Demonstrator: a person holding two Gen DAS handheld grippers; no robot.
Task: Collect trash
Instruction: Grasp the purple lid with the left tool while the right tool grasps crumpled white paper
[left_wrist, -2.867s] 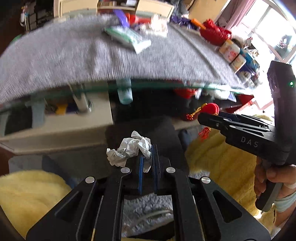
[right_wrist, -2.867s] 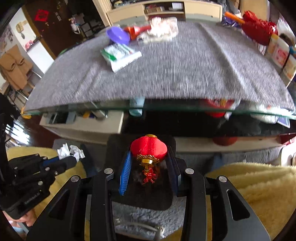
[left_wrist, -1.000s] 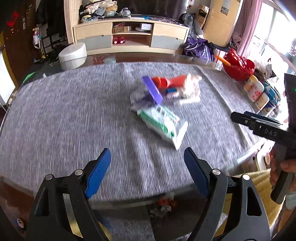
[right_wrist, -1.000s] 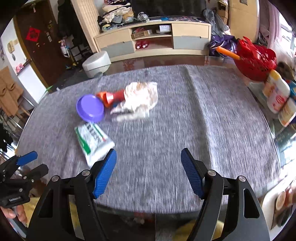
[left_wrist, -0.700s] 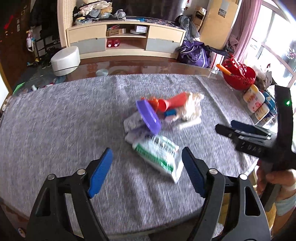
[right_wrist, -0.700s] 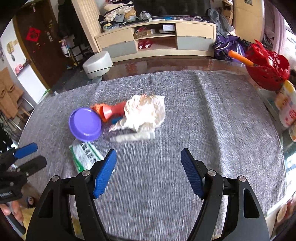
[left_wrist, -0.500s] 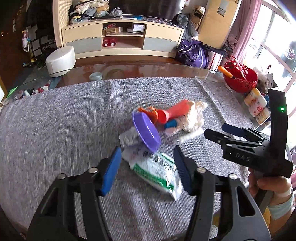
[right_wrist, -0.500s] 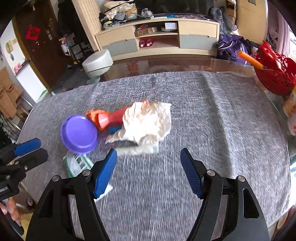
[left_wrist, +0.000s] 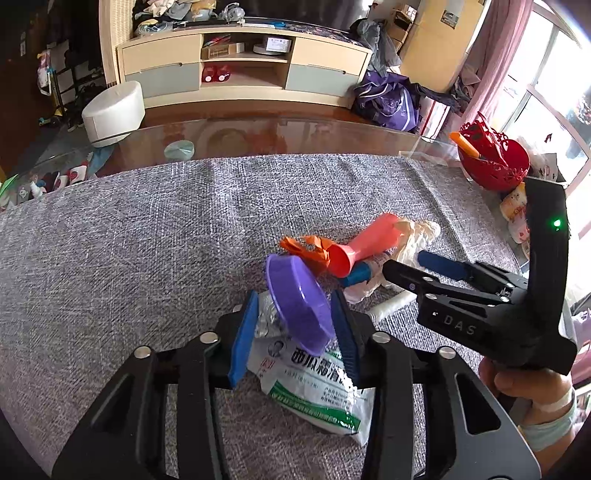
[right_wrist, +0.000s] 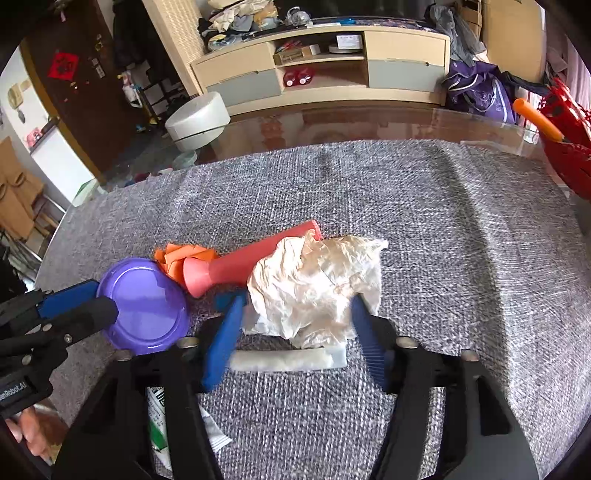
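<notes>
On the table (right_wrist: 461, 240), the lid (right_wrist: 144, 304) lies left of the crumpled wrapper (right_wrist: 317, 284); the tube (right_wrist: 255, 258) lies between them; the packet (left_wrist: 314, 391) sits nearest, under the lid.

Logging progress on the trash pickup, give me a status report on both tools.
Left tool open, straddling purple lid. Right tool open around crumpled white wrapper. Nothing gripped yet. Pink tube crowds both.

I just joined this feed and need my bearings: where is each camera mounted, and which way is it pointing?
Left wrist: on the left gripper, facing across the grey cloth; its fingers straddle the purple lid; right gripper, hand at right.
Right wrist: on the right gripper, fingers around crumpled plastic; left gripper at left.
Shared: lid, red tube.
</notes>
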